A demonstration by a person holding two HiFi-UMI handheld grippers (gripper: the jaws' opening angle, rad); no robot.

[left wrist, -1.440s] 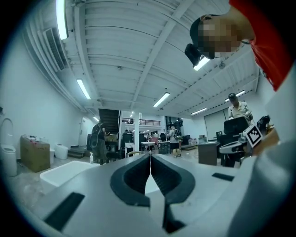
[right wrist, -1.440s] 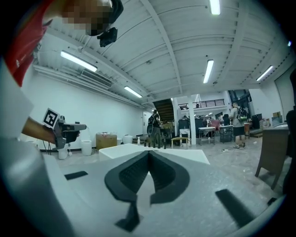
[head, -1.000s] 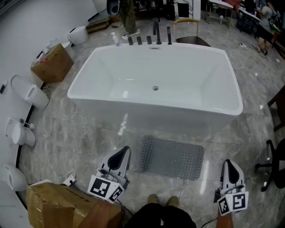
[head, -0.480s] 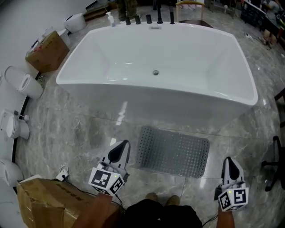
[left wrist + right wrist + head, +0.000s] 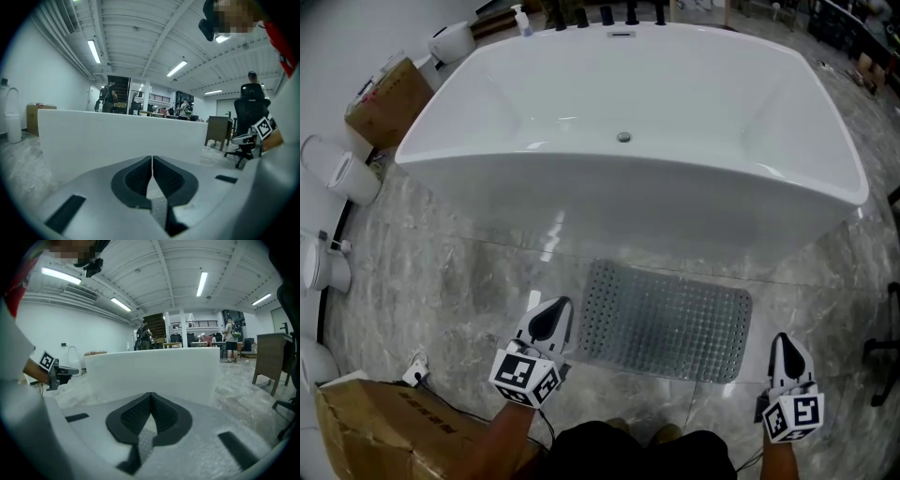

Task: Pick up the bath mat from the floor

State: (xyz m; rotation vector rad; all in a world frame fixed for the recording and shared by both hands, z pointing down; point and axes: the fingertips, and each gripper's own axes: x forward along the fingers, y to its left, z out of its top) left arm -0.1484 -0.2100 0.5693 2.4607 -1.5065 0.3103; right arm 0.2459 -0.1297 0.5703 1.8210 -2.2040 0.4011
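A grey dotted bath mat (image 5: 661, 321) lies flat on the marble floor in front of the white bathtub (image 5: 628, 202). My left gripper (image 5: 556, 310) hovers just off the mat's left edge, jaws shut with nothing between them. Beyond the mat's right end, my right gripper (image 5: 782, 345) is shut and empty too. In the left gripper view the shut left gripper (image 5: 152, 159) points at the tub's white wall (image 5: 117, 136). The right gripper view shows the shut right gripper (image 5: 151, 397) facing the same tub wall (image 5: 154, 371), with the other gripper at far left.
Cardboard boxes sit at bottom left (image 5: 394, 433) and upper left (image 5: 384, 98). White toilets (image 5: 342, 173) line the left wall. An office chair (image 5: 248, 122) and a desk stand to the right. The person's dark-clothed body (image 5: 628, 450) fills the bottom middle.
The head camera and both grippers have sunk toward the floor. The mat and tub look larger and nearer. Both grippers stayed shut beside the mat's ends.
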